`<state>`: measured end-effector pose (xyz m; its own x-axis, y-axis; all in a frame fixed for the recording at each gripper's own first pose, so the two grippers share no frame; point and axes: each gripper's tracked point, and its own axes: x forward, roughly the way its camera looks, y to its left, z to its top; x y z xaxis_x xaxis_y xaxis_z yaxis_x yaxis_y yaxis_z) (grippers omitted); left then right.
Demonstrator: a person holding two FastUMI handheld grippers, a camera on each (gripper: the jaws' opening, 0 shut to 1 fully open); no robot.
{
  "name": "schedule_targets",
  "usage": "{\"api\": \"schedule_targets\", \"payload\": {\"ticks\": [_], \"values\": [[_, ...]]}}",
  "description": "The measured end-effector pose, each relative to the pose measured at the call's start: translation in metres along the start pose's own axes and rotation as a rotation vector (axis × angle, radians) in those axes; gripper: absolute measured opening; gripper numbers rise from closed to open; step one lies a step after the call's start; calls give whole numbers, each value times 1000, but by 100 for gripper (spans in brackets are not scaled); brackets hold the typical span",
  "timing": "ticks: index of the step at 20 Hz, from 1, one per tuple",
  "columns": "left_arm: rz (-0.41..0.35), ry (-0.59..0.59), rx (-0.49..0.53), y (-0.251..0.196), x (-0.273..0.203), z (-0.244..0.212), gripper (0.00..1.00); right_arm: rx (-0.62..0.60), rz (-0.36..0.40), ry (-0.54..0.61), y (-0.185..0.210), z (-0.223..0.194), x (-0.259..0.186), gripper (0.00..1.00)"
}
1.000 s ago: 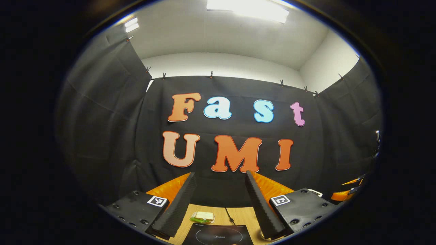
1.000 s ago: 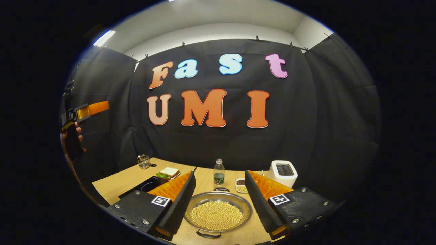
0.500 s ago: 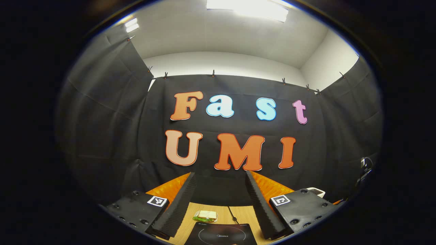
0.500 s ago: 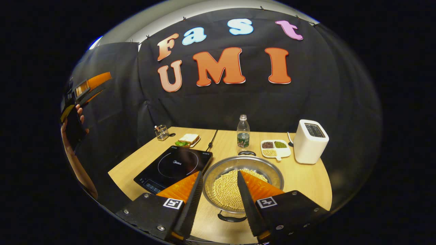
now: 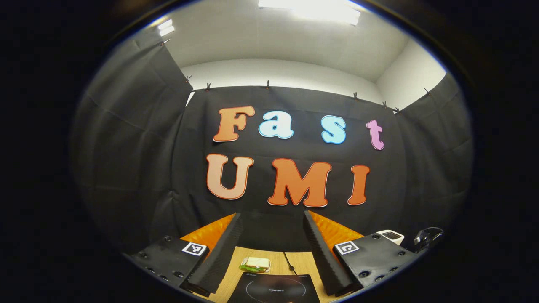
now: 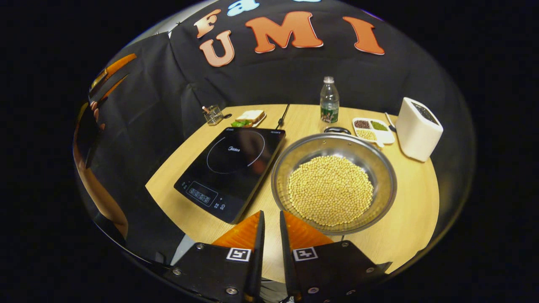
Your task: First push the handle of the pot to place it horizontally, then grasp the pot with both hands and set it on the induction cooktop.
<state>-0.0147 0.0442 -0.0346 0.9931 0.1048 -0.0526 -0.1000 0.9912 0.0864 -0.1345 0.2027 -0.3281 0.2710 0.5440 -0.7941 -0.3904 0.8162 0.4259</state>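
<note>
- Where the right gripper view looks down on the table (image 6: 404, 227), the pot (image 6: 334, 185) sits just right of the cooktop (image 6: 233, 168), its rim close beside the cooktop's right edge, and it is full of pale beans (image 6: 330, 190).
- One pot handle (image 6: 337, 130) shows at the far rim, on the side toward the bottle (image 6: 329, 100).
- The right gripper (image 6: 270, 235) hangs above the table's near edge, short of the pot; its fingers are nearly closed, with a thin gap and nothing in it.
- In the left gripper view, the left gripper (image 5: 271, 240) is raised and spread wide, holding nothing, with the cooktop (image 5: 273, 288) low between its fingers.
- Behind the pot: a sectioned dish (image 6: 372, 129) and a toaster (image 6: 417, 128) to its right.
- Behind the cooktop: a sandwich (image 6: 249, 118) and a glass (image 6: 214, 114).
- At the right gripper view's left edge, a hand (image 6: 94, 115) holds the left gripper, well apart from the cooktop.
</note>
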Motion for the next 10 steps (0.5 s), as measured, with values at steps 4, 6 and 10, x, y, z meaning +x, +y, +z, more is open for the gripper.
{"api": "schedule_targets", "payload": {"ticks": [4,6,10], "values": [[15,9,-1,9,2,-5,96,72,18,94,0,-16,19,6],[18,17,-2,12,4,-9,96,98,26,143,0,-25,25,0],[23,33,-7,15,5,-15,95,129,45,214,3,-37,40,0]]}}
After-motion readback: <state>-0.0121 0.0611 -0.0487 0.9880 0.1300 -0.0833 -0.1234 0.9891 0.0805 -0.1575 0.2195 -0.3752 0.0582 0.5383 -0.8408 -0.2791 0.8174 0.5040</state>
